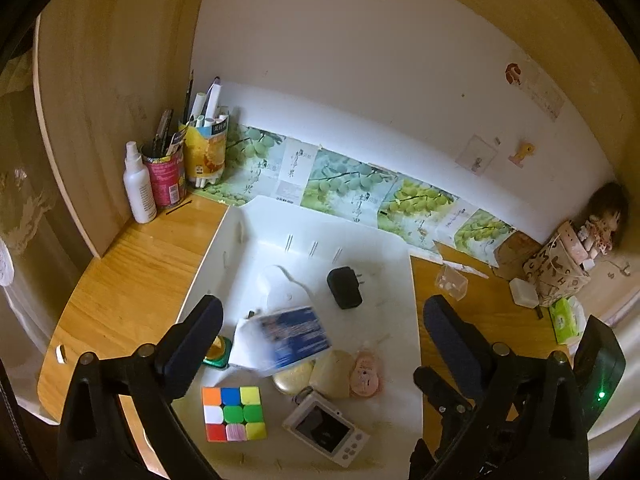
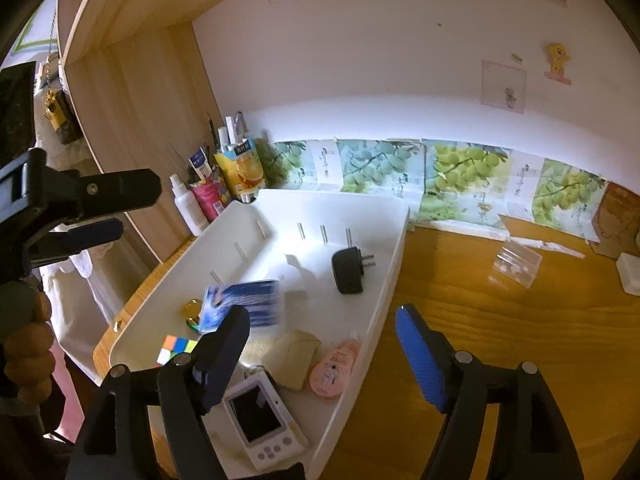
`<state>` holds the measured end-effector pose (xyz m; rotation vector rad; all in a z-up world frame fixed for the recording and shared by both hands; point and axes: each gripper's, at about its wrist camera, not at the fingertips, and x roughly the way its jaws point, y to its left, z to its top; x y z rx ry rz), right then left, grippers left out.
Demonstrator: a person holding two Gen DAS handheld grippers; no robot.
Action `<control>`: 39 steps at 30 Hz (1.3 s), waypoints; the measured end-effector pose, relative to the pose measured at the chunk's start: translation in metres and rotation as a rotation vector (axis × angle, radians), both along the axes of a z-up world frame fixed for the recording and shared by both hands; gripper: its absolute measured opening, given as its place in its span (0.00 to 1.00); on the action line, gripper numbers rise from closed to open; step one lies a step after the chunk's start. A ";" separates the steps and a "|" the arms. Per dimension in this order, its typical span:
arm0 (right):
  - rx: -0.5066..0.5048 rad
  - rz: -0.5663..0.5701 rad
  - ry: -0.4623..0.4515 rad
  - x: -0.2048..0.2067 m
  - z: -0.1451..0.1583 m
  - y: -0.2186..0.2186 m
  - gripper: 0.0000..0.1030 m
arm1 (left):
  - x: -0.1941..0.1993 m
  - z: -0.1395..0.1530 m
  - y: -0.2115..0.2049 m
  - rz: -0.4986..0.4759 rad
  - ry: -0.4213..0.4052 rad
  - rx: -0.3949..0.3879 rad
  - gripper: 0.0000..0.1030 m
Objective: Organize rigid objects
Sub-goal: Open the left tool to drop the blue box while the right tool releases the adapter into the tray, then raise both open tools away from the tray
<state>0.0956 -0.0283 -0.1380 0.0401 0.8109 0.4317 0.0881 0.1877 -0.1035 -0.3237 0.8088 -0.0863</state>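
Two grippers over white plastic tray. Blurred blue-white carton lies tilted in tray, long axis crosswise, between left gripper spread jaws, untouched. Right gripper half-spread, empty, carton at its left finger.

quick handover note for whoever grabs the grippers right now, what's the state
Left gripper: open, empty, over the white tray.
Right gripper: open, empty, over the tray's right rim.
In the tray: blue-and-white packet (blurred, seems just dropped), puzzle cube, charger, camera, pink item.
Left: clear plastic box and small white box on the desk.
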 end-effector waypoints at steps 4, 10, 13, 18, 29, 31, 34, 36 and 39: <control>-0.033 -0.015 0.014 -0.004 -0.001 -0.003 0.74 | -0.007 -0.003 0.001 0.001 0.002 -0.009 0.98; -0.091 -0.044 0.034 -0.010 -0.002 -0.009 0.74 | -0.015 -0.006 -0.001 -0.017 0.013 -0.005 0.98; -0.124 -0.065 0.037 -0.013 -0.001 -0.015 0.74 | -0.020 -0.006 -0.002 -0.025 0.005 0.002 0.98; -0.159 -0.103 0.035 -0.016 0.002 -0.026 0.74 | -0.023 -0.007 -0.007 -0.048 -0.006 -0.017 0.98; -0.226 -0.204 -0.021 -0.014 0.016 -0.066 0.74 | -0.025 0.001 -0.032 -0.111 -0.057 -0.027 0.98; -0.230 -0.219 -0.032 -0.011 0.018 -0.074 0.74 | -0.025 0.003 -0.039 -0.120 -0.068 -0.022 0.98; -0.231 -0.235 -0.043 -0.006 0.019 -0.086 0.74 | -0.024 0.005 -0.047 -0.114 -0.076 -0.017 0.98; -0.230 -0.237 -0.044 -0.003 0.019 -0.093 0.74 | -0.024 0.006 -0.053 -0.104 -0.071 -0.014 0.98; -0.222 -0.232 -0.061 0.002 0.022 -0.102 0.74 | -0.025 0.008 -0.061 -0.089 -0.071 -0.009 0.98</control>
